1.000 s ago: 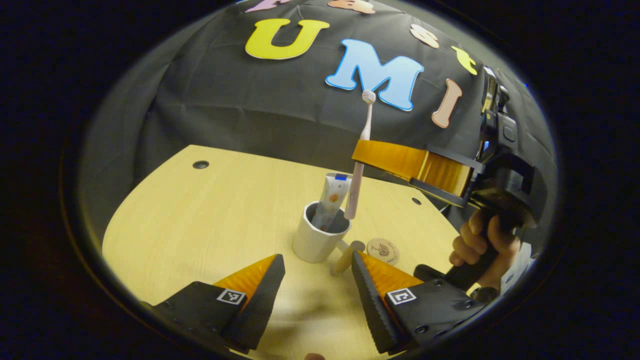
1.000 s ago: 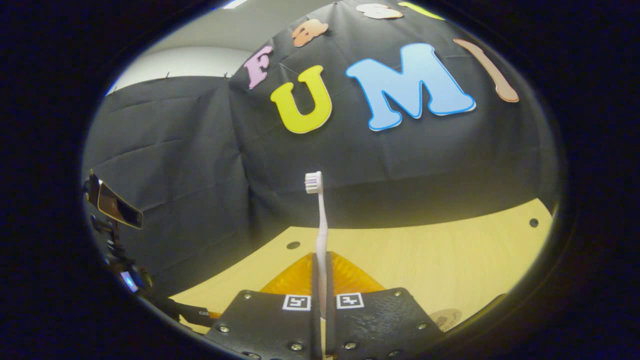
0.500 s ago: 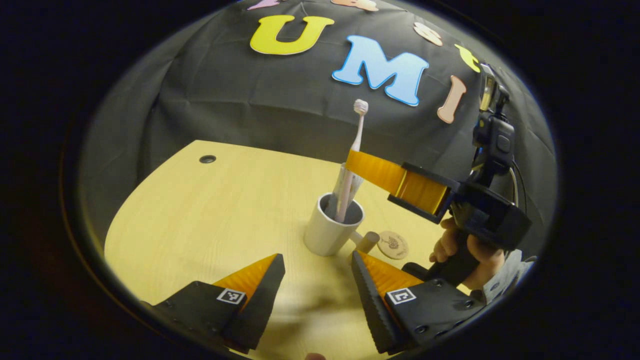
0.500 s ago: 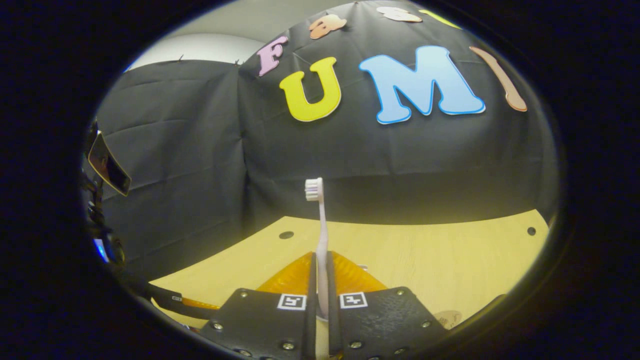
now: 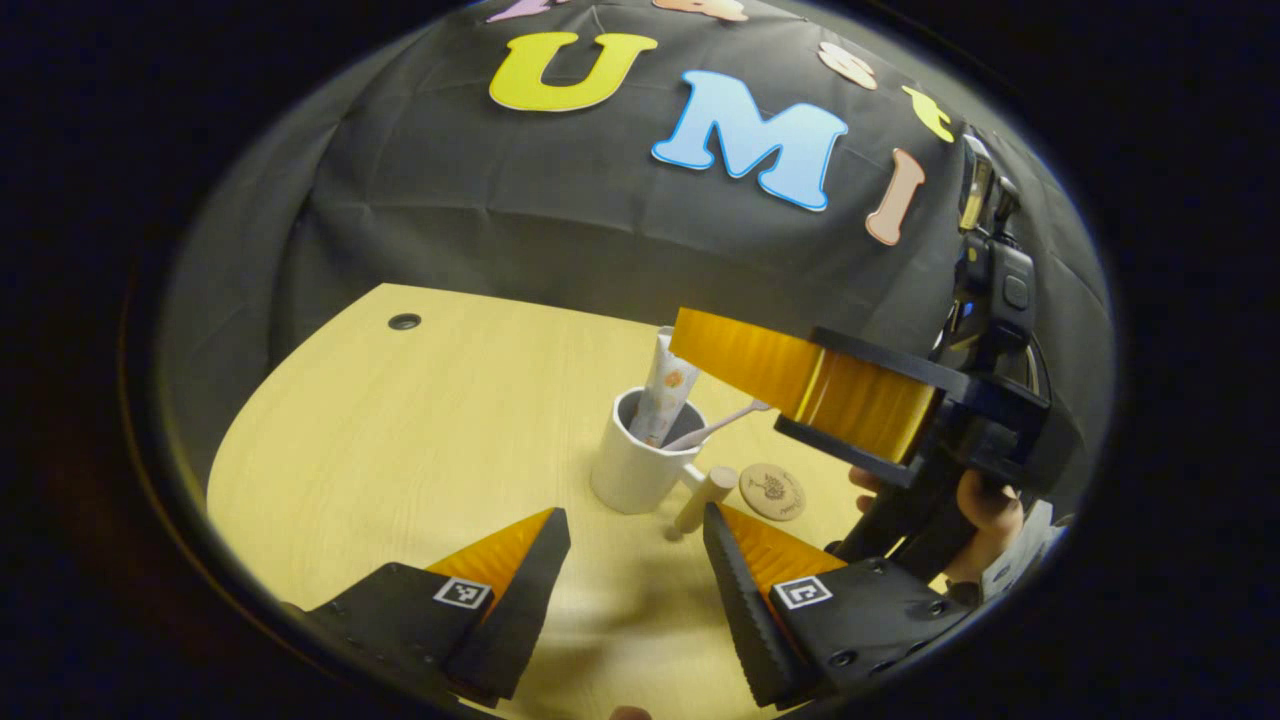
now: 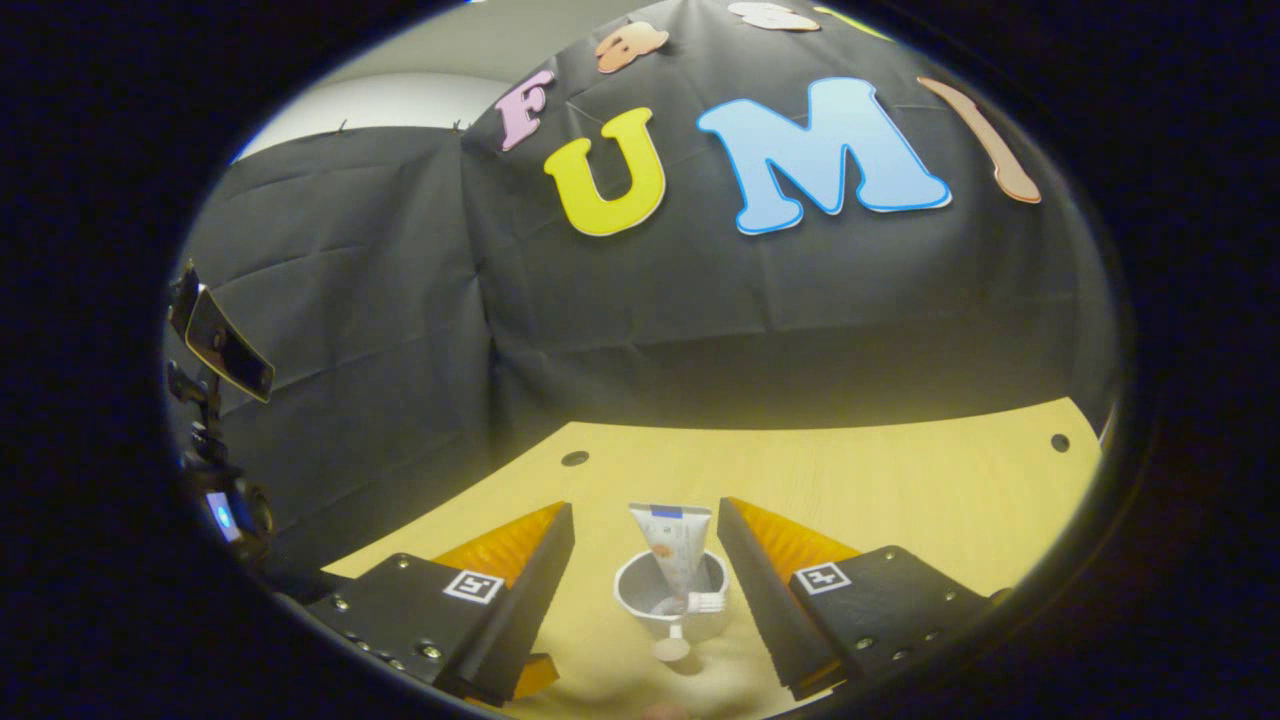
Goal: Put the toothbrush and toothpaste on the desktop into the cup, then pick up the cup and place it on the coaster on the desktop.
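White ceramic cup (image 5: 635, 470) at frame centre holds upright printed toothpaste tube (image 5: 667, 388) and leaning pink toothbrush (image 5: 715, 425). Right gripper (image 6: 645, 565) spread, empty, directly above cup. Left gripper (image 5: 635, 560) spread, cup just ahead. Wooden handle (image 5: 703, 495) points lower right toward round wooden coaster (image 5: 772, 492); right likely nearer.
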`<state>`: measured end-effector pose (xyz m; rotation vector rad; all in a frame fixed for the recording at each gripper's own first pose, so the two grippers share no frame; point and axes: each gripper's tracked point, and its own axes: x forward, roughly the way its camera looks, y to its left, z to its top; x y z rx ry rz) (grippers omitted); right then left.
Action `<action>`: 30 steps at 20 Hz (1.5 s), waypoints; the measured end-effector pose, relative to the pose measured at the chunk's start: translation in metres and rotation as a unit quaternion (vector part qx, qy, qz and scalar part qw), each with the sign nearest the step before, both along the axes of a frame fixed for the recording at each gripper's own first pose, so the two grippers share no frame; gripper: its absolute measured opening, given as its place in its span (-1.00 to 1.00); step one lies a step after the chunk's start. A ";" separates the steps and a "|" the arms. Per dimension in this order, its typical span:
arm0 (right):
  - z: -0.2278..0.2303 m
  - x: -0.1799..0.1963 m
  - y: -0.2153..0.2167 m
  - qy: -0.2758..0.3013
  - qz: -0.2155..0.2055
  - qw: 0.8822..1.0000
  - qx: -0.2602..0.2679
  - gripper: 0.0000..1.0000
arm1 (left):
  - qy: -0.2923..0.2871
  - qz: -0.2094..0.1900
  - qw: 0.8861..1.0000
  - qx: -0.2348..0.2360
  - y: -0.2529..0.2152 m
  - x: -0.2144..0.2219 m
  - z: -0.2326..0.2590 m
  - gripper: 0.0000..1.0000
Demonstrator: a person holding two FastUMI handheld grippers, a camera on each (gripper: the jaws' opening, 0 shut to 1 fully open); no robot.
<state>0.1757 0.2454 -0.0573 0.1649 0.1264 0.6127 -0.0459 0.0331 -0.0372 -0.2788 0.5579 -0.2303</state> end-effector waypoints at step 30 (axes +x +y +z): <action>0.016 -0.056 -0.202 0.035 -0.115 0.990 -0.073 0.80 | 0.202 0.085 0.975 0.036 -0.066 0.082 -0.063 0.73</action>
